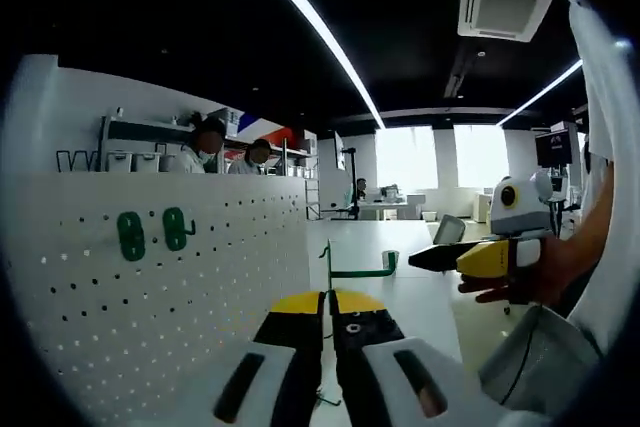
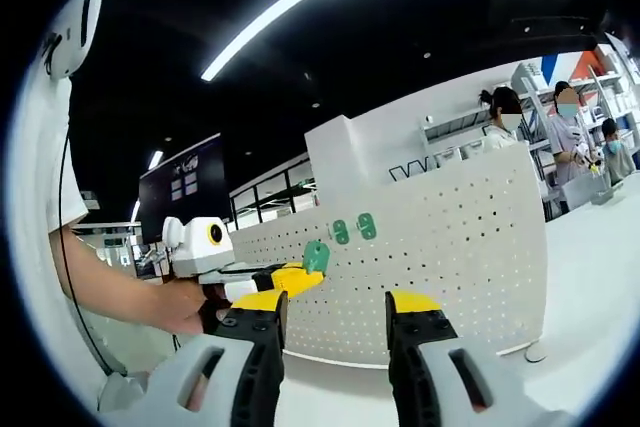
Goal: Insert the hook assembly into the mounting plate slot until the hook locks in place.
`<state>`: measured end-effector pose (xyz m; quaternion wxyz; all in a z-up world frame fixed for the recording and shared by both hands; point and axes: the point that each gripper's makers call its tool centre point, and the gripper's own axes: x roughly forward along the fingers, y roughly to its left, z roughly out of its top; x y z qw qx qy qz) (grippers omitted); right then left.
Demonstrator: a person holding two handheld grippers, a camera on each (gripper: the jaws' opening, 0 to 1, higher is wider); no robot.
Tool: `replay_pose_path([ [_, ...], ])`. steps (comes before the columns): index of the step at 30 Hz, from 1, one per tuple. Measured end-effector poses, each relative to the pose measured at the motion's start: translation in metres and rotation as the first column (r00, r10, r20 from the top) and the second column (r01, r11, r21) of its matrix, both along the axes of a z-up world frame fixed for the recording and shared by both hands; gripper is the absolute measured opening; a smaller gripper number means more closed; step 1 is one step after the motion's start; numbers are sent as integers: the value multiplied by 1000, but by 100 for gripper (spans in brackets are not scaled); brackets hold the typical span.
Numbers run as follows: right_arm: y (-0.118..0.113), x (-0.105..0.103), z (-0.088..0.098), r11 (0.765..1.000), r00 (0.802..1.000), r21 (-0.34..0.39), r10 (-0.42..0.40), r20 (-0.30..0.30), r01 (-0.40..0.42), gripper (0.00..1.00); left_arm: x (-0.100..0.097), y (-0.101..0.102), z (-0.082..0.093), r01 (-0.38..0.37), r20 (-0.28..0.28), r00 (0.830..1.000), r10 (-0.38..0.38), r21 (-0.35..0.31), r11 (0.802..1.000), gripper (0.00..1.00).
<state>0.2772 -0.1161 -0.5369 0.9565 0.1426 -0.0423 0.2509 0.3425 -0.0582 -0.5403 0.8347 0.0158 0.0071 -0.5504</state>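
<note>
A white pegboard [image 1: 150,297] stands upright at the left in the left gripper view. Two green mounting plates [image 1: 131,235] [image 1: 176,228] hang on it side by side. My left gripper [image 1: 328,299] is shut on a green hook assembly [image 1: 362,272], whose bar sticks out ahead and to the right, away from the board. In the right gripper view the pegboard [image 2: 460,247] carries the two plates [image 2: 340,232] [image 2: 366,226]. The left gripper [image 2: 295,277] holds the green hook [image 2: 316,255] just left of them. My right gripper [image 2: 335,305] stands open, nothing between its jaws.
The right gripper [image 1: 445,257], held in a hand [image 1: 545,272], hovers at the right over the white table [image 1: 370,237]. People [image 1: 205,142] sit behind the pegboard wall near shelves. A person's arm [image 2: 110,292] reaches in from the left.
</note>
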Motion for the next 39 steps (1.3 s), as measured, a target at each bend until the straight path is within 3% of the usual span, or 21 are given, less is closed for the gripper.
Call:
replay_pose_path([
  [12, 0, 1, -2, 987, 998, 161, 33, -62, -23, 33, -1, 1, -1, -6, 8, 1000, 6, 3, 1000, 2],
  [18, 2, -1, -2, 981, 996, 192, 46, -72, -31, 32, -2, 0, 0, -5, 4, 1000, 5, -2, 1000, 2],
  [39, 14, 4, 13, 987, 999, 158, 44, -26, -40, 23, -10, -5, 4, -47, 19, 999, 47, 2, 999, 2],
])
